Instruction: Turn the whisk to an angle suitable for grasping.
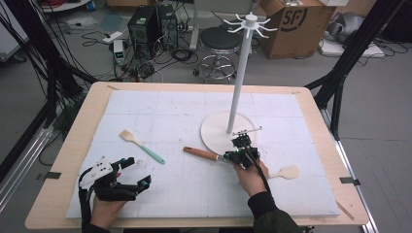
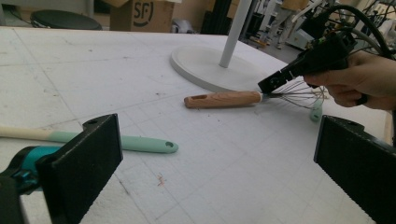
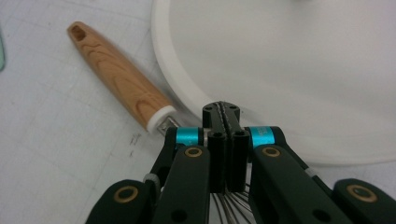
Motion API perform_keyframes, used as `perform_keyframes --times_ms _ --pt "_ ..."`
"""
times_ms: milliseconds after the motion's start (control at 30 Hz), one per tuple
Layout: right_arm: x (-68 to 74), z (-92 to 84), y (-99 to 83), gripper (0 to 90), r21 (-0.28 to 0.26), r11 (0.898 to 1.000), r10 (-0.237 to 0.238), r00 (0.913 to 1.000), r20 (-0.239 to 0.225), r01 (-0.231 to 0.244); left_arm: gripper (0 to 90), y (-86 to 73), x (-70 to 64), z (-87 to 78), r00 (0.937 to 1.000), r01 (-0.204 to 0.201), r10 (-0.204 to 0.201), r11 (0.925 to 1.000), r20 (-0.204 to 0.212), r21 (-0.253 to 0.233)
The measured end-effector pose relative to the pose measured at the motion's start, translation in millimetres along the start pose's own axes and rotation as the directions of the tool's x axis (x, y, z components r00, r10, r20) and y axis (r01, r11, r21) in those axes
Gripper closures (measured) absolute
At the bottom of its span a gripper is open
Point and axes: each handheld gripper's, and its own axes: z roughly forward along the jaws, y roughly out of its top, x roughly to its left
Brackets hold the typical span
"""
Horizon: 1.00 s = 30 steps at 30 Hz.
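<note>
Right gripper point(image 3: 226, 116): fingers pressed together on the wires of the whisk point(image 1: 201, 154), which lies on the bench point(image 1: 160, 126) beside the stand base point(image 1: 214, 133). Left gripper point(image 1: 128, 177): fingers wide, empty. Risk: thin wires flex, so the heavy wooden handle may sag or slip on lifting.

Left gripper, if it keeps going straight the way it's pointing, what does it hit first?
Probably the whisk, lying straight ahead between the open jaws of the left gripper. The mint spatula sits just off to its left, though depth is uncertain.
</note>
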Motion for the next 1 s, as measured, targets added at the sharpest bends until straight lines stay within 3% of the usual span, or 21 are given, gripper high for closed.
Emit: perform_keyframes --times_ms 267,367,433,533,633,700,800,1000 --pt "4.7 -0.2 -2.0 90.0 0.034 0.999 -0.023 0.9997 -0.003 0.023 1.7 0.1 -0.6 0.4 1.0000 0.000 0.000 1.0000 0.003 0.002" --pt "5.0 -2.9 -1.7 89.9 0.005 0.999 -0.039 0.9992 0.006 0.039 1.7 0.1 -0.2 0.2 1.0000 0.001 -0.001 1.0000 0.002 0.001" --pt "7.9 -7.6 -1.3 89.8 -0.039 0.997 -0.062 0.9979 -0.018 0.061 1.7 0.1 0.0 0.1 1.0000 0.002 -0.002 1.0000 -0.001 -0.001" --pt "10.7 -13.6 -0.4 86.3 -0.090 0.994 -0.075 0.9924 -0.098 0.066 1.7 0.0 0.2 -0.2 1.0000 0.001 -0.001 1.0000 0.001 0.002" --pt "7.8 -14.0 0.8 78.8 -0.084 0.995 -0.060 0.9833 -0.172 0.046 1.7 -0.3 0.0 -0.6 1.0000 0.004 -0.004 1.0000 0.000 0.001" --pt "6.5 -15.0 1.4 74.8 -0.090 0.995 -0.066 0.9819 -0.177 0.051 1.7 -0.5 0.0 -0.9 1.0000 0.009 -0.009 1.0000 -0.003 -0.003" --pt "3.8 -15.8 2.7 69.7 -0.096 0.994 -0.069 0.9719 -0.225 0.048 1.7 -0.4 0.5 -0.9 1.0000 0.006 -0.006 1.0000 -0.003 0.000" --pt "7.8 -13.7 7.3 62.9 -0.076 0.993 -0.112 0.9563 -0.270 0.095 1.7 -0.3 0.2 1.9 1.0000 0.003 -0.003 1.0000 0.000 0.006"
